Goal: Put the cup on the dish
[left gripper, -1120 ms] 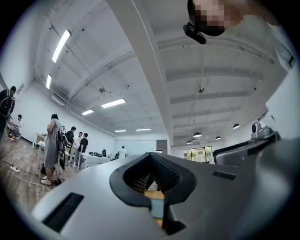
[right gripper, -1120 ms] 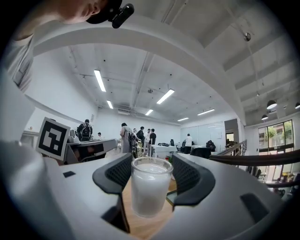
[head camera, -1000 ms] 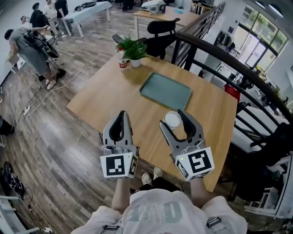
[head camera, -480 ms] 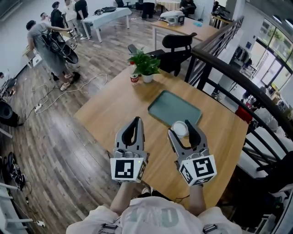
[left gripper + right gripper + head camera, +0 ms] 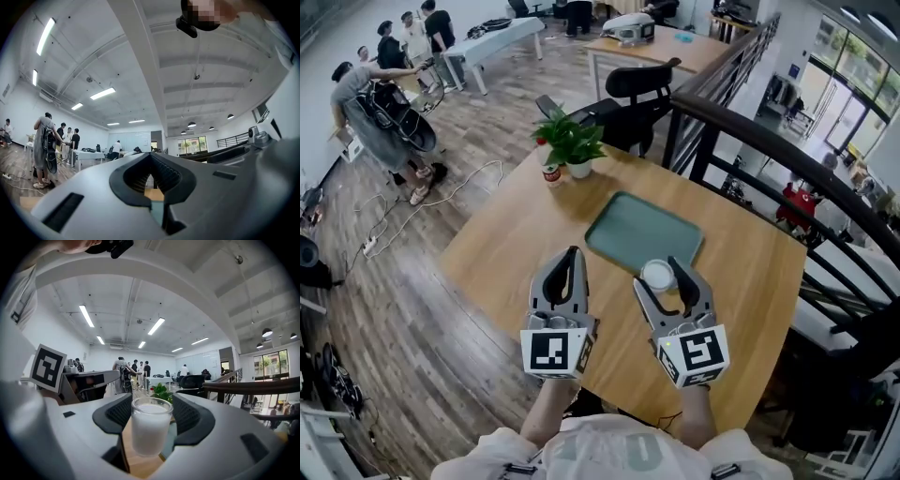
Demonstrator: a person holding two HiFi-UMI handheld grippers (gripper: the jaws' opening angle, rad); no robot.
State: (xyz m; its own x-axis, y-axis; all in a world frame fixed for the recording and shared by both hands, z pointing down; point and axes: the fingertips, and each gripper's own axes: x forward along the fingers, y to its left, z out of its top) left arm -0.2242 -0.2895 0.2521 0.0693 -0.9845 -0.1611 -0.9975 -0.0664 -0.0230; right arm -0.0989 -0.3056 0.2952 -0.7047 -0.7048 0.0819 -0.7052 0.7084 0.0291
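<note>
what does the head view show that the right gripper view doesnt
Only the head view: the whole green dish, the wooden table's edges, and the floor around it. Only the right gripper view: the cup's frosted side, gripped between the right tongs' pads, plus the ceiling lights. Both: the cup, the potted plant, and the left tongs.
</note>
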